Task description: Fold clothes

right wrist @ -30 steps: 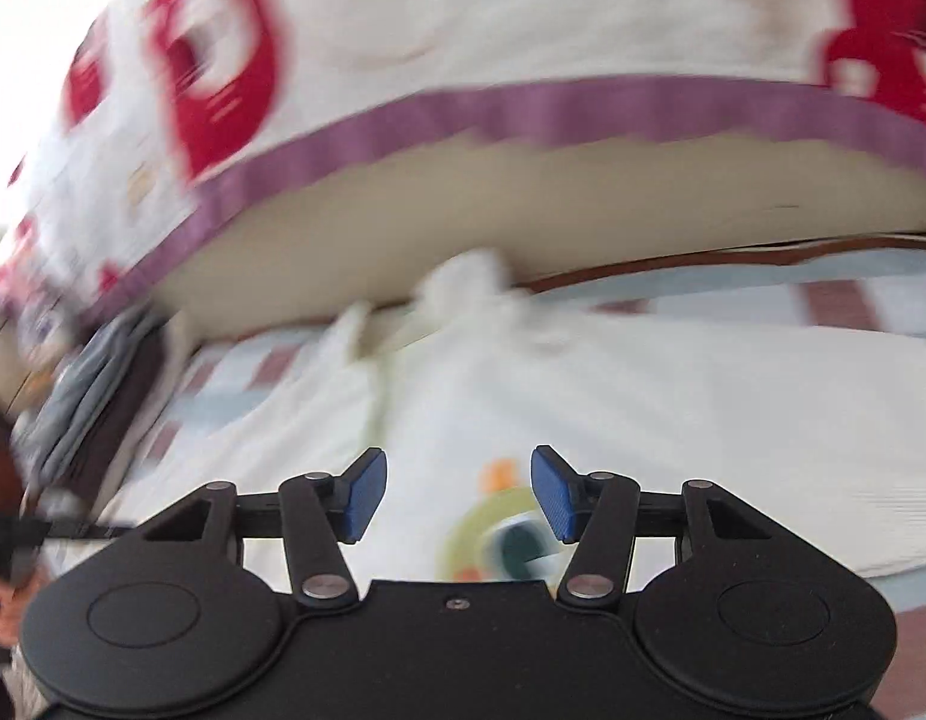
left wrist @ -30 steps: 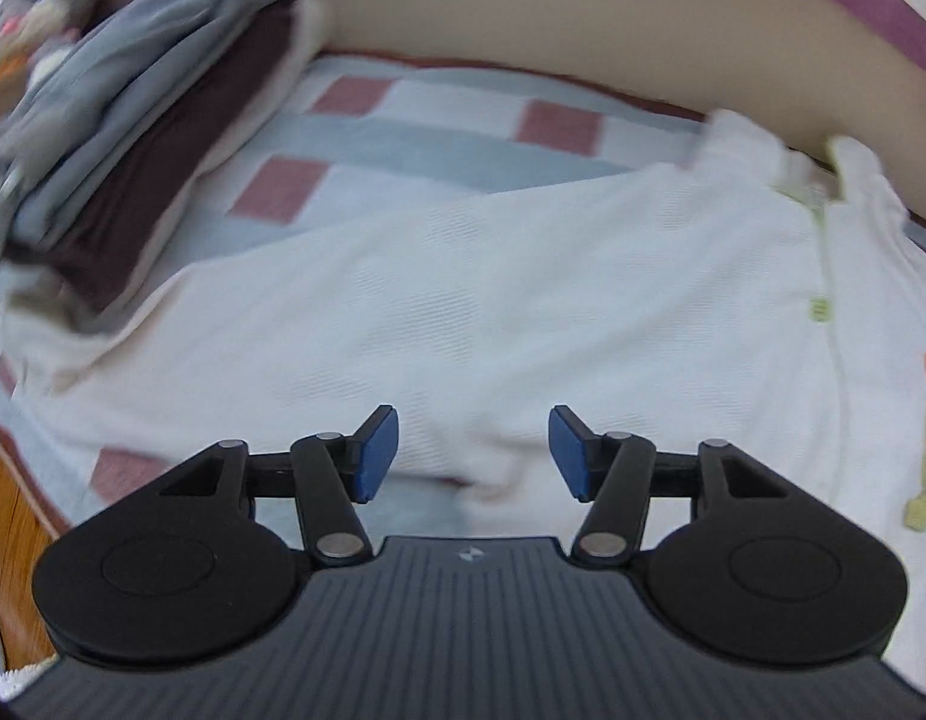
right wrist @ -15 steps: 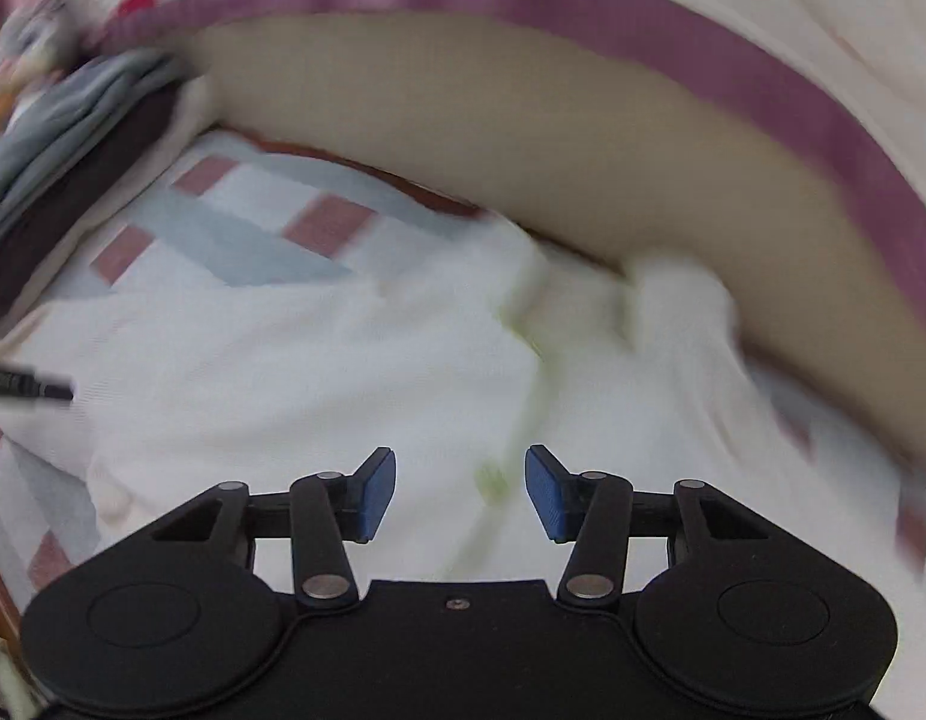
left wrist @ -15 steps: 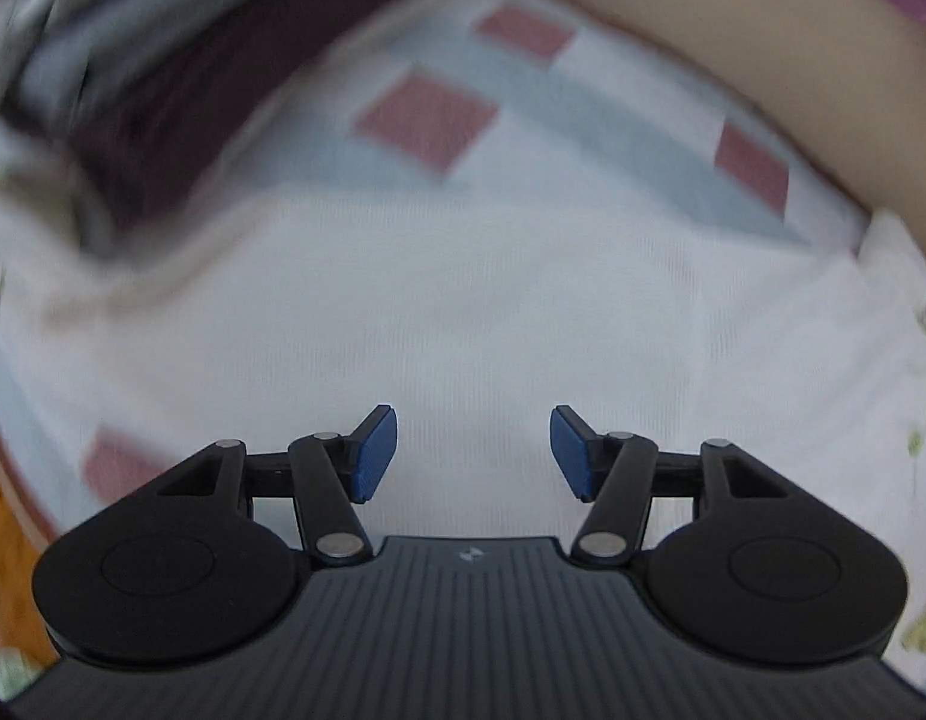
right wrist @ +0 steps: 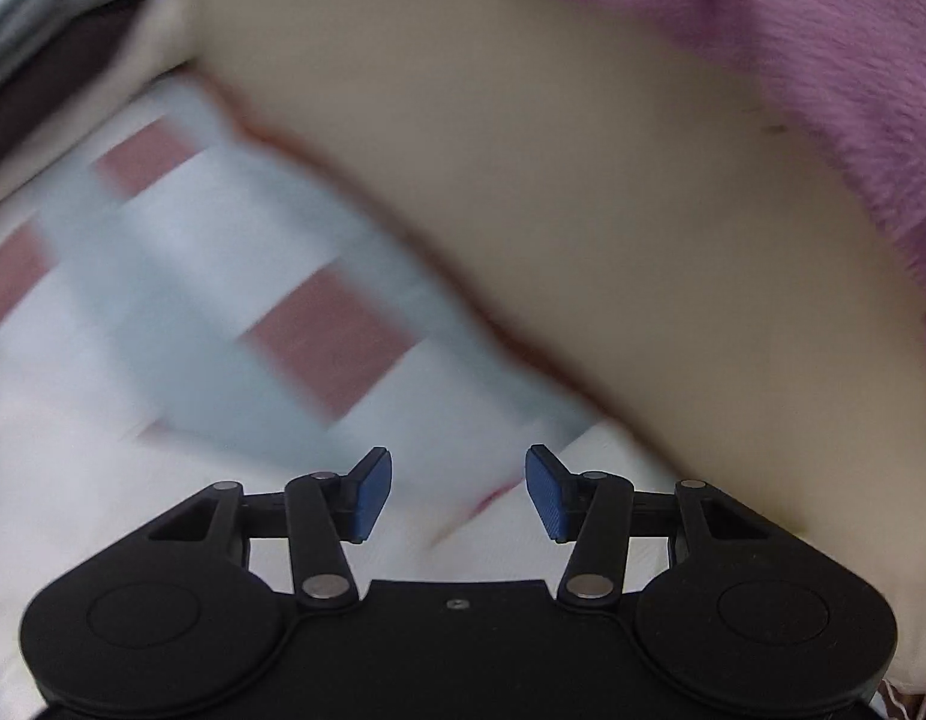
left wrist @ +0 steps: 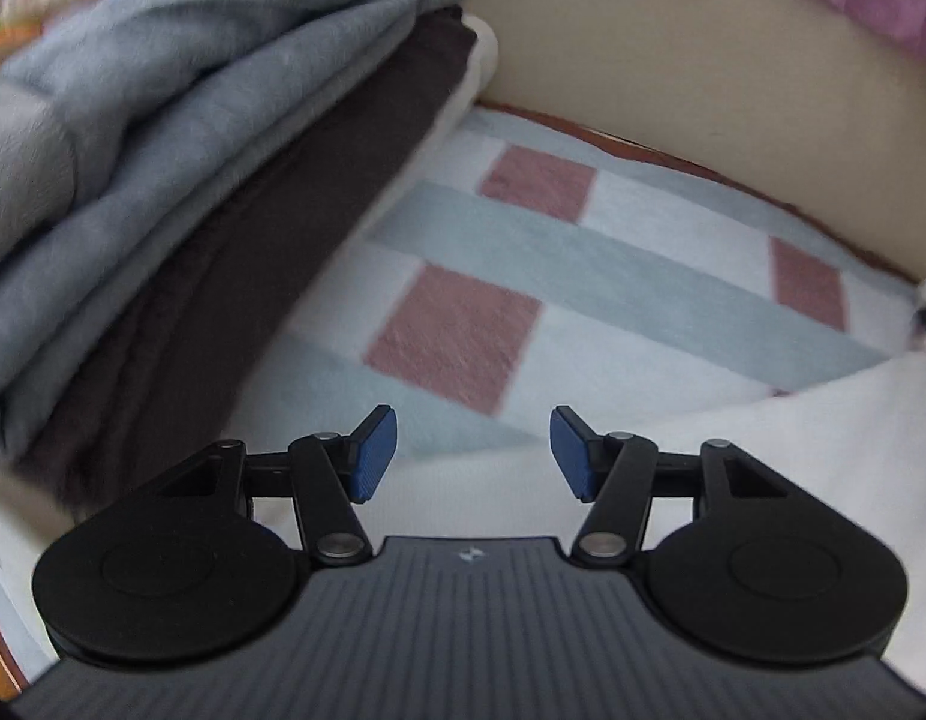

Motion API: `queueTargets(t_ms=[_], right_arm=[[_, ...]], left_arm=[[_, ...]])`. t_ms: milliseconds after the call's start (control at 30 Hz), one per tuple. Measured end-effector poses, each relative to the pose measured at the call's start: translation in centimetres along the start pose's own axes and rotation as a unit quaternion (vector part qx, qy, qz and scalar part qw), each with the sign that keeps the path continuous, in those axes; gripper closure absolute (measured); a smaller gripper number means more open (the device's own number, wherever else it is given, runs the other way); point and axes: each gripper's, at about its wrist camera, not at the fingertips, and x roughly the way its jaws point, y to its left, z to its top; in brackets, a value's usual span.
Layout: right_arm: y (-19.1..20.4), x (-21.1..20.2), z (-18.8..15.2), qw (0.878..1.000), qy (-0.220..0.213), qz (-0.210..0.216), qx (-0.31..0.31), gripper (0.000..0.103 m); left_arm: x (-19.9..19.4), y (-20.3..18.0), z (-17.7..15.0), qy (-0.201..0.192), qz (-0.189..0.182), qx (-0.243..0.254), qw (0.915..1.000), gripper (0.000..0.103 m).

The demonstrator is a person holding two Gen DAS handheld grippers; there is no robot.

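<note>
Your left hand-held gripper [left wrist: 472, 456] has its blue pads apart with nothing between them; it hovers low over the near edge of the white garment [left wrist: 763, 456], which lies spread on the checked blanket [left wrist: 523, 276] covering the bed. Your right hand-held gripper [right wrist: 458, 495] is likewise spread wide and empty, poised over the same white garment [right wrist: 73, 468] where it meets the checked blanket [right wrist: 235, 276]; that view is smeared by motion, so the cloth's exact edge under the pads is hard to place.

Further out on your left, a stack of folded clothes [left wrist: 181, 168] sits on the blanket, grey layers on top, a dark brown one beneath, a pale one at the bottom. That pile looks like finished work, so part of the job appears done. Behind everything runs a beige padded wall [left wrist: 703, 60] topped by a purple-trimmed cover [right wrist: 793, 48].

The white garment looks unfolded from what shows: only flat cloth is visible, with no crease or doubled layer, though most of it lies out of view. Neither hand-held gripper holds it yet. You probably still need to pinch an edge with each side, fold it over, then add it to the stack.
</note>
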Motion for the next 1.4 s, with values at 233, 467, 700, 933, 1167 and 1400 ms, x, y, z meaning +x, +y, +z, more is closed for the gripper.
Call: queueTargets(t_ms=[233, 467, 700, 933, 1167, 1400], right_arm=[[-3.5, 2.0, -5.1, 1.000, -0.022, -0.005, -0.013, 0.088], [-6.7, -1.2, -13.9, 0.988, -0.124, 0.021, 0.086, 0.087], [-10.0, -0.1, -15.7, 0.976, -0.088, 0.110, 0.164, 0.082], [-8.9, -1.6, -14.7, 0.977, -0.150, 0.120, 0.097, 0.091], [-9.0, -2.4, -15.6, 0.986, -0.118, 0.098, 0.071, 0.088], [-8.3, -2.5, -16.6, 0.982, -0.035, 0.172, 0.067, 0.058]], left_arm=[[-0.3, -0.8, 0.7, -0.016, -0.027, 0.000, 0.9995, 0.047], [-0.7, -1.6, 0.6, -0.020, -0.024, 0.040, 0.9987, 0.038], [0.3, -6.0, -1.6, -0.010, -0.074, 0.163, 0.9838, 0.038], [-0.3, -8.6, -3.3, 0.001, -0.124, 0.224, 0.9666, 0.032], [-0.1, -7.9, -2.7, 0.034, -0.127, 0.203, 0.9703, 0.026], [-1.4, -4.9, -2.0, 0.108, -0.114, 0.126, 0.9795, 0.037]])
